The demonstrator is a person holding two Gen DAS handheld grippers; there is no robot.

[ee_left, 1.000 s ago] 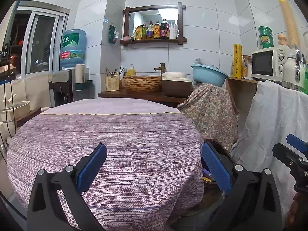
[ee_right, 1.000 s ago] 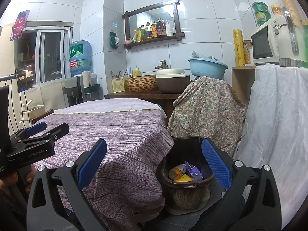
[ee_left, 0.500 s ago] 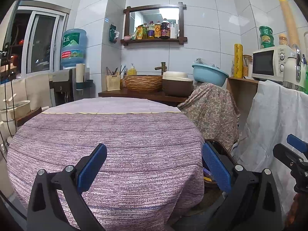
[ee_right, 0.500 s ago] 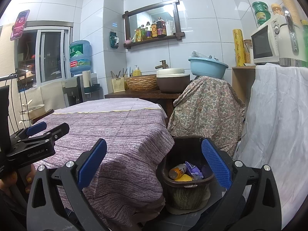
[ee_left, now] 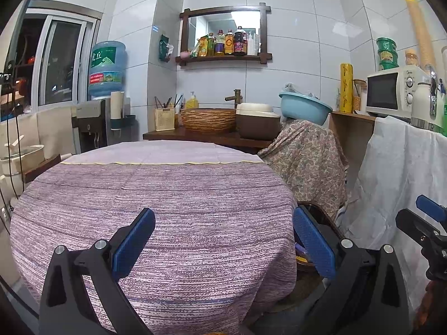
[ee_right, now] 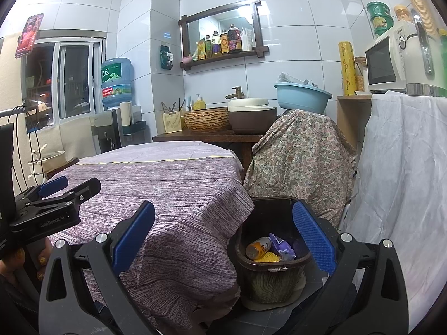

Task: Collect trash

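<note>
**Both claws held wide by the bin**

The dark brown plastic waste bin point(ee_right: 272, 262) stands on the floor just right of the round surface draped in purple woven cloth point(ee_right: 173, 192). Inside the bin lie an orange can point(ee_right: 258, 248), a purple wrapper point(ee_right: 282, 247) and something yellow. The right claw point(ee_right: 223, 233) gapes above the bin; the left claw point(ee_left: 223, 241) hangs apart over the cloth. Behind the bin slumps a paisley-covered shape point(ee_right: 301, 162); a white sheet point(ee_right: 402, 173) hangs right of it.

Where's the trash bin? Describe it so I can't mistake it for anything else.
Start at the round table with the purple striped cloth, then drop to the floor off its right edge. The trash bin stands there, in front of the paisley-covered object. It is the only dark brown open tub, holding an orange bottle and a purple wrapper.
</note>
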